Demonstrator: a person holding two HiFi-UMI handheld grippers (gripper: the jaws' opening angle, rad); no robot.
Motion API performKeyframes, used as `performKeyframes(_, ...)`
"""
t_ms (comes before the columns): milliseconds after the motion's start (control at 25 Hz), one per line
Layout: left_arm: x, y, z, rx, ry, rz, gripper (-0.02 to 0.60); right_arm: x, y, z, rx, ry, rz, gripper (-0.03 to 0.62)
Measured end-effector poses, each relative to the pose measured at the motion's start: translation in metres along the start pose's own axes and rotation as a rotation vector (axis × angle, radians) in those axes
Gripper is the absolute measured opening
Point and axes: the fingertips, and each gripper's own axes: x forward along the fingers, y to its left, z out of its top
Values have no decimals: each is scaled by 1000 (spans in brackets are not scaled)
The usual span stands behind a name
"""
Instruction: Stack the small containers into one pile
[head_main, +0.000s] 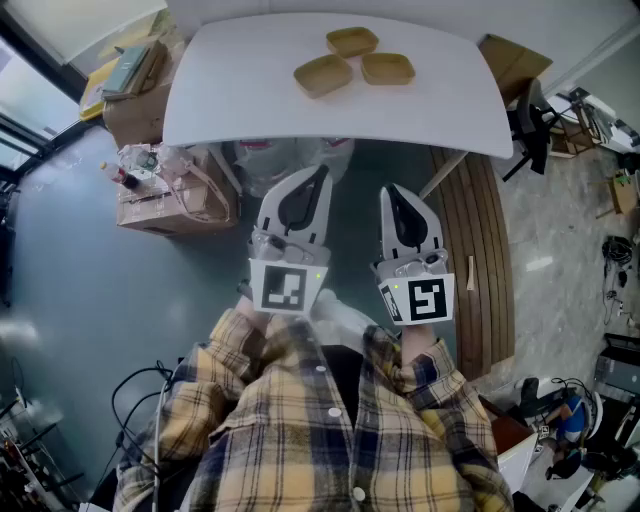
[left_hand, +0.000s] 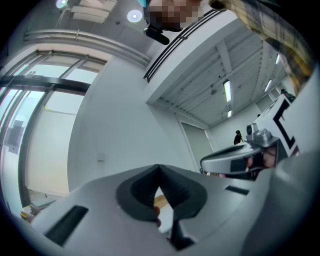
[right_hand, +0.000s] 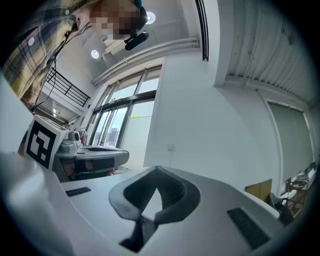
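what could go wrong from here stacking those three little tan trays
1. Both the left gripper and the right gripper are shut and empty; reaching in like that would probably shove the nearest tan tray rather than grip it.
2. The three trays sit close together near the table's far edge, so nudging one could knock its neighbours or push the rear tray off.

My left claw (left_hand: 159, 169) is blocking nearly all of the desk (head_main: 250, 90) in its own view. Below its closed tips only a tan sliver (left_hand: 159, 201) is peeking through, too small for me to tell which container. My right claw (right_hand: 157, 170) is leaving just a pale patch I am failing to identify. From my head, the bags (head_main: 265, 160) are half hiding under the desk's near edge, and my sleeves (head_main: 300, 420) are running off the picture's bottom.
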Motion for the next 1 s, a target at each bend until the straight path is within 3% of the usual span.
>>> performKeyframes(160, 4, -4, 4, 32, -27, -4, 17, -2, -3, -3, 2, -1, 0, 15)
performKeyframes(360, 5, -7, -1, 7, -11, 5, 17, -5, -6, -4, 4, -7, -7, 15)
performKeyframes(1000, 16, -16, 0, 37, 1, 23, 17, -8, -32, -16, 54, 15, -10, 15)
